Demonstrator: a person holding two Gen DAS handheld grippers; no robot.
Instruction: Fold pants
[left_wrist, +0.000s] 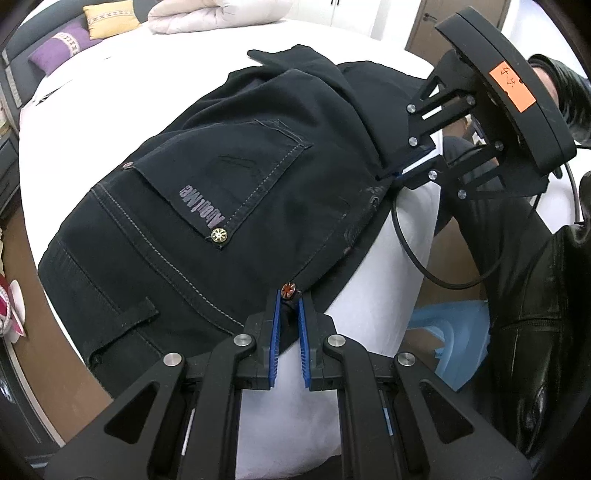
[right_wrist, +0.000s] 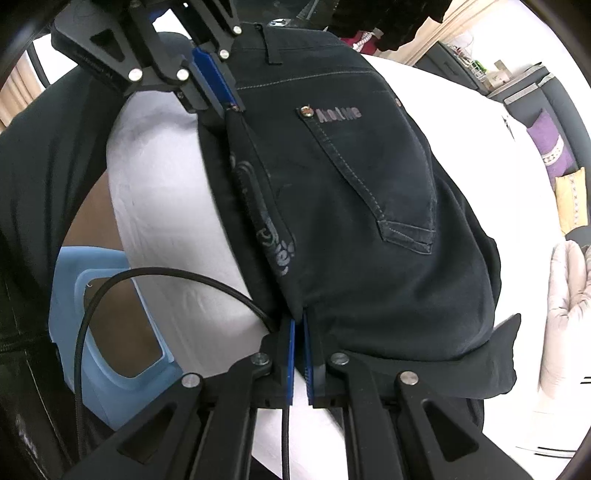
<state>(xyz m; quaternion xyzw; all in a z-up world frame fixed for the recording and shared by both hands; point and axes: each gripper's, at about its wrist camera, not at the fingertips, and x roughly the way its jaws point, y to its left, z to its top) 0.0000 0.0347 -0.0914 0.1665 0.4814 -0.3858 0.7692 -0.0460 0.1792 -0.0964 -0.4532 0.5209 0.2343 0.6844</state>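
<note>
Dark navy pants (left_wrist: 207, 192) lie folded on the white bed (left_wrist: 55, 140), back pocket up. My left gripper (left_wrist: 289, 301) is shut on the pants' near edge by a copper rivet. My right gripper (left_wrist: 397, 173) shows in the left wrist view pinching the same edge further along. In the right wrist view the pants (right_wrist: 369, 206) spread ahead; the right gripper (right_wrist: 300, 321) is shut on their edge, and the left gripper (right_wrist: 231, 105) grips the edge at the far end.
Purple (left_wrist: 59, 48) and yellow (left_wrist: 110, 18) cushions and a rolled pale duvet (left_wrist: 207, 14) lie at the head of the bed. A light blue plastic stool (right_wrist: 107, 314) stands on the floor beside the bed. A black cable (left_wrist: 410, 243) hangs near the grippers.
</note>
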